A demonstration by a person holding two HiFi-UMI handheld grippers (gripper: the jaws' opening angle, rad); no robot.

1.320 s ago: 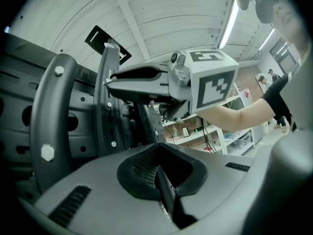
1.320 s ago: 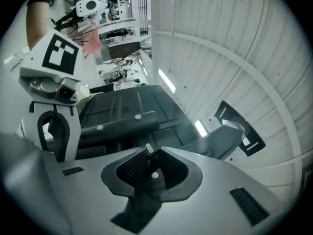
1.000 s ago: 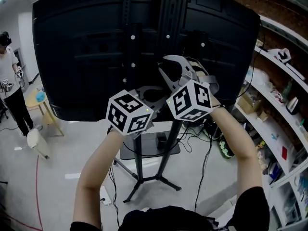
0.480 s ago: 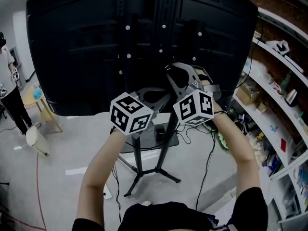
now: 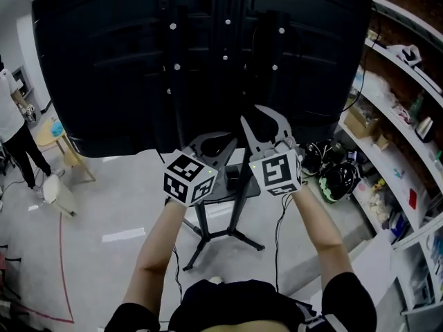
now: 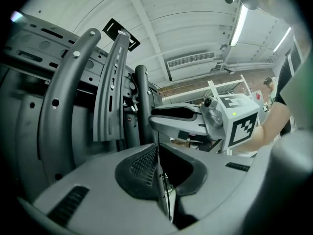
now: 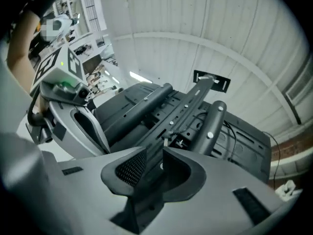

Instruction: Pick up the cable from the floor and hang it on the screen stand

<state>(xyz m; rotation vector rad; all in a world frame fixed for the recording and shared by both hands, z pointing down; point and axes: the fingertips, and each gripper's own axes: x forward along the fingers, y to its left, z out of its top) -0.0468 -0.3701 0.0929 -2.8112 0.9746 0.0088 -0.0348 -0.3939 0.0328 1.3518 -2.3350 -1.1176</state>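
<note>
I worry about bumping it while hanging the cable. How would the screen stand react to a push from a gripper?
Probably top-heavy: the big screen sits high on the screen stand. Its legs splay out on the floor, so a light nudge may only rock it. It looks like stiff metal, unlikely to flex.

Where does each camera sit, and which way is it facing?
Head view: on the head, looking down at the screen's back and stand; both forearms show.
Left gripper view: on the left gripper, looking up the stand's rails; jaws pinch the cable.
Right gripper view: on the right gripper, open, facing those rails.
Gripper views share the rails.
</note>
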